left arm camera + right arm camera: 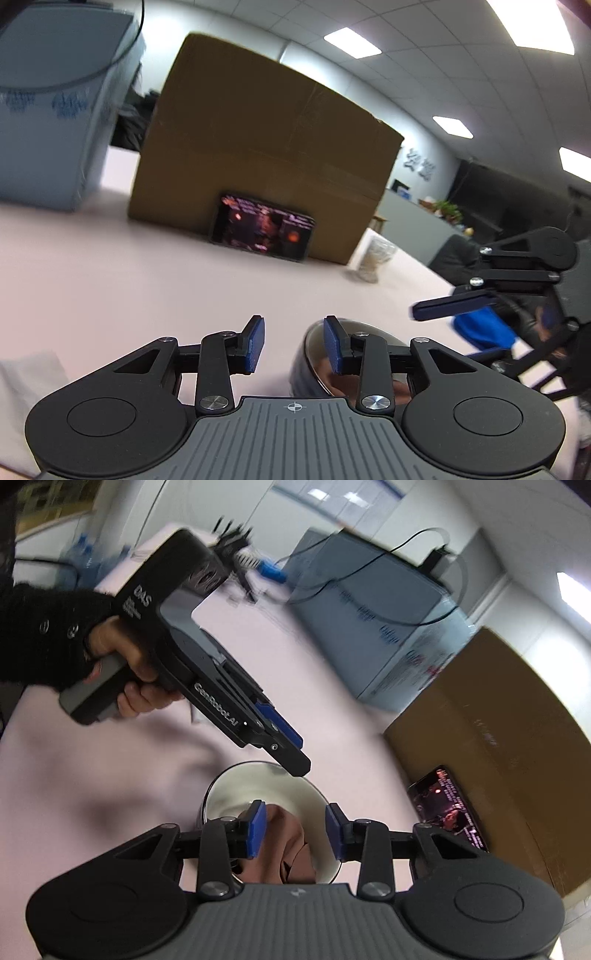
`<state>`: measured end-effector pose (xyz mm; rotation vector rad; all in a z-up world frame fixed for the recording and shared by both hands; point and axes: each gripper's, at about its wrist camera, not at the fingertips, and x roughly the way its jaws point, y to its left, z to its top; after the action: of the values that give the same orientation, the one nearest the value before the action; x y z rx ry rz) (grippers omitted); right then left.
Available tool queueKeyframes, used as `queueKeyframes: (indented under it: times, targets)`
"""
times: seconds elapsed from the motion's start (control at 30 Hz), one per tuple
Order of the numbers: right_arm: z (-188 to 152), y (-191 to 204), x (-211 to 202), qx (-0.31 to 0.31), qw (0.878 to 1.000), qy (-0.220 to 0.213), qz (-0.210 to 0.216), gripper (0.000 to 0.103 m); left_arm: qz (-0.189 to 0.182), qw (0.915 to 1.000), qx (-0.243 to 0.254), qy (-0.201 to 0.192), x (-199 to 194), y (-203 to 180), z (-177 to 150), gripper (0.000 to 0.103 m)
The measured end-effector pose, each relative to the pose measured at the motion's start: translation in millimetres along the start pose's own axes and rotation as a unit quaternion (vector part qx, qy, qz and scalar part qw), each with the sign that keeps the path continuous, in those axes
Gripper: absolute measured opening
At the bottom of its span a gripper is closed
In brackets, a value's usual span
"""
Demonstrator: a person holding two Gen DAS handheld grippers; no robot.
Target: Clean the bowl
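Note:
A metal bowl (304,373) stands on the pink table (147,280), tilted. My left gripper (294,343) has its right finger inside the bowl and its left finger outside, with the rim between them. In the right wrist view the left gripper (295,764) reaches the far rim of the bowl (255,786), and a hand (129,664) in a black sleeve holds its handle. My right gripper (294,827) hovers over the bowl. A pinkish-brown cloth (288,845) in the bowl shows between its fingers, against the left pad, with a strip of bowl showing beside the right pad. In the left wrist view, the right gripper (424,314) is blurred beside the bowl.
A big cardboard box (258,147) stands at the back of the table with a dark printed pack (262,232) leaning on it. A pale blue wrapped box (48,129) is at the far left. A small ribbed cup (373,262) stands near the table's right edge.

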<state>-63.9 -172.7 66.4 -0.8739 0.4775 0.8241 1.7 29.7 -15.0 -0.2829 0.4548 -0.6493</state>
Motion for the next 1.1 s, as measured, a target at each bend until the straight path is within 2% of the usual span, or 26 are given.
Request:
queueKeyframes:
  times: [0.07, 0.2, 0.27, 0.37, 0.47, 0.6, 0.7, 0.83, 1.1]
  targets:
    - [10, -6, 9, -0.005, 0.999, 0.028, 0.031, 0.03, -0.002, 1.0, 0.0, 0.001, 0, 0, -1, 0.034]
    - [18, -18, 31, -0.008, 0.993, 0.09, 0.076, 0.019, -0.004, 0.9999, -0.007, 0.011, 3, 3, -1, 0.034]
    - [19, -24, 43, -0.004, 0.988, 0.121, 0.097, 0.017, -0.004, 0.9998, -0.011, 0.014, 4, 6, 0, 0.034]
    - [18, -26, 59, -0.005, 0.979, 0.166, 0.115, 0.015, 0.0, 0.9997, -0.014, 0.02, 6, 8, 1, 0.034]
    - [18, -26, 73, -0.009, 0.973, 0.193, 0.126, 0.015, 0.0, 0.9995, -0.015, 0.026, 8, 10, 1, 0.034]
    - [19, -18, 82, -0.019, 0.969, 0.205, 0.135, 0.013, 0.001, 0.9994, -0.017, 0.029, 9, 11, 1, 0.034]
    - [21, -14, 84, -0.018, 0.971, 0.191, 0.14, 0.012, 0.001, 0.9994, -0.015, 0.032, 10, 11, 2, 0.034]
    - [22, -9, 83, -0.026, 0.975, 0.179, 0.129, 0.012, 0.001, 0.9993, -0.016, 0.034, 12, 12, 2, 0.034]
    - [13, -7, 70, -0.034, 0.973, 0.201, 0.104, 0.012, 0.002, 0.9993, -0.016, 0.033, 12, 12, 2, 0.034]
